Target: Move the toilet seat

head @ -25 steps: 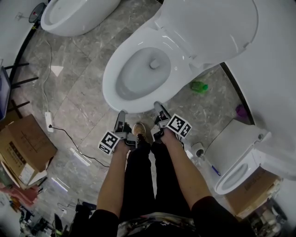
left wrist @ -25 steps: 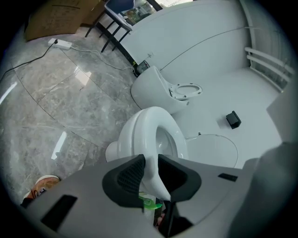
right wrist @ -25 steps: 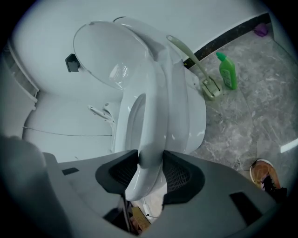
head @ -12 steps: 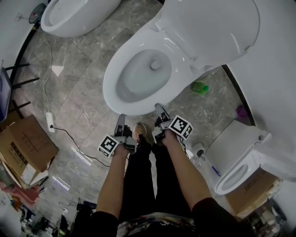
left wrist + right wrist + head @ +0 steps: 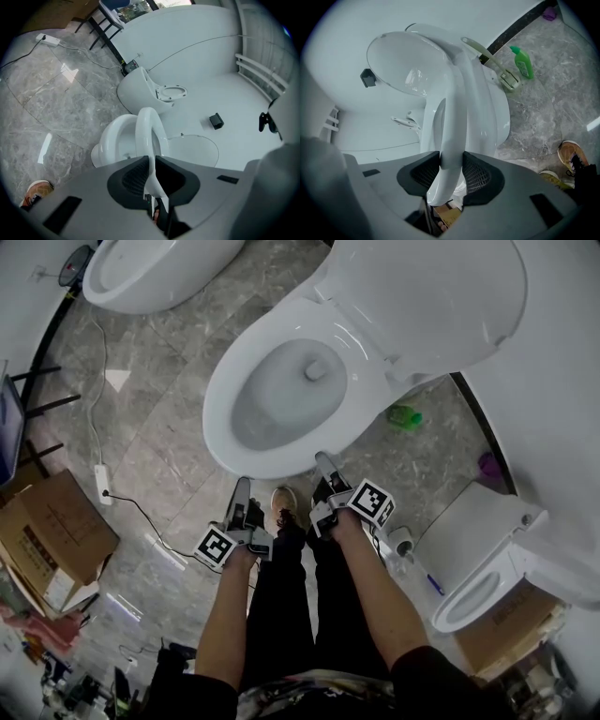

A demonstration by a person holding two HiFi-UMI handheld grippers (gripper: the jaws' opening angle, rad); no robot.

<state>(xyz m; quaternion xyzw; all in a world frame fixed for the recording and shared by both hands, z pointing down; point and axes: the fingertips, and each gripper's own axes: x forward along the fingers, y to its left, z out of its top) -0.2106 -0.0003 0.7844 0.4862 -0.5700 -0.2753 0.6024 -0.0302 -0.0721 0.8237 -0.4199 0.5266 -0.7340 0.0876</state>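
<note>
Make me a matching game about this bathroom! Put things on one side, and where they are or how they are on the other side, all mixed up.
Things:
1. toilet seat
2. toilet lid
3. green bottle
4. cardboard box

Places or states:
A. brown, far left in the head view
B. tipped up, standing open
C. pinched at its front edge by the left gripper and the right gripper
D. small, on the floor right of the bowl

Pairs: 1-C, 2-B, 3-D, 4-A
</note>
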